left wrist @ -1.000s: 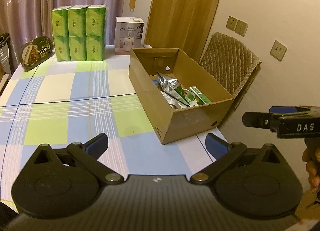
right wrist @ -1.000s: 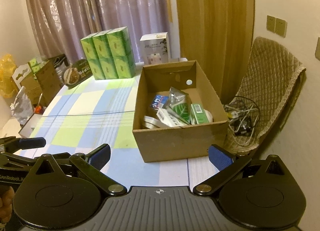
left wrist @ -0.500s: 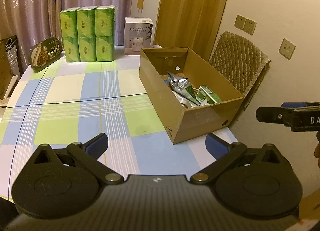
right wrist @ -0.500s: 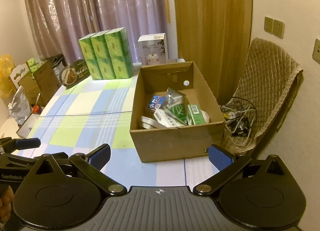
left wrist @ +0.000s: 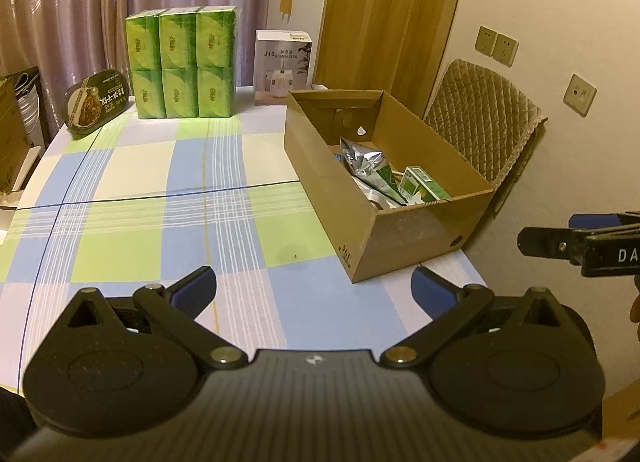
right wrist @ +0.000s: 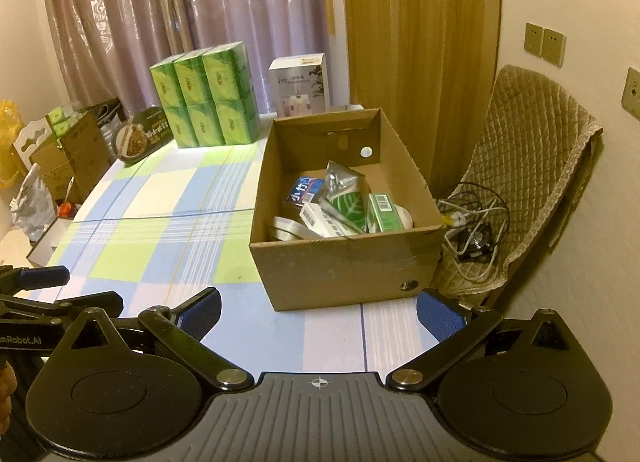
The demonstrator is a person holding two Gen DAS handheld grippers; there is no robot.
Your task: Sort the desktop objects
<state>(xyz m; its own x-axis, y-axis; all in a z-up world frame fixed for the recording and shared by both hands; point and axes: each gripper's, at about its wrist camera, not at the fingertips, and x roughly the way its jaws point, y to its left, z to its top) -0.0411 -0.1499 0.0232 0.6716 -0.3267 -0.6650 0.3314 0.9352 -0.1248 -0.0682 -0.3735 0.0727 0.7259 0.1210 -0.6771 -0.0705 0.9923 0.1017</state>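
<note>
An open cardboard box [left wrist: 416, 234] [right wrist: 344, 266] stands on the right side of the checked table [left wrist: 160, 230]. Inside lie a silver foil pouch [right wrist: 344, 182], a green carton [right wrist: 384, 212], a blue packet [right wrist: 306, 190], a white box [right wrist: 324, 220] and a tape roll [right wrist: 286, 230]. My left gripper [left wrist: 314, 290] is open and empty above the table's near edge, left of the box. My right gripper [right wrist: 318, 312] is open and empty in front of the box's near wall. Each gripper shows at the edge of the other's view.
A stack of green tissue packs [left wrist: 180, 66], a white humidifier box [left wrist: 282, 68] and a dark food bowl [left wrist: 96, 102] stand at the table's far end. A quilted chair [right wrist: 532, 166] with cables [right wrist: 472, 222] sits right of the table. Boxes and bags [right wrist: 52, 166] lie on the left.
Both grippers have drawn back and risen a little from the box, so it looks smaller and farther. Both stay open and empty.
</note>
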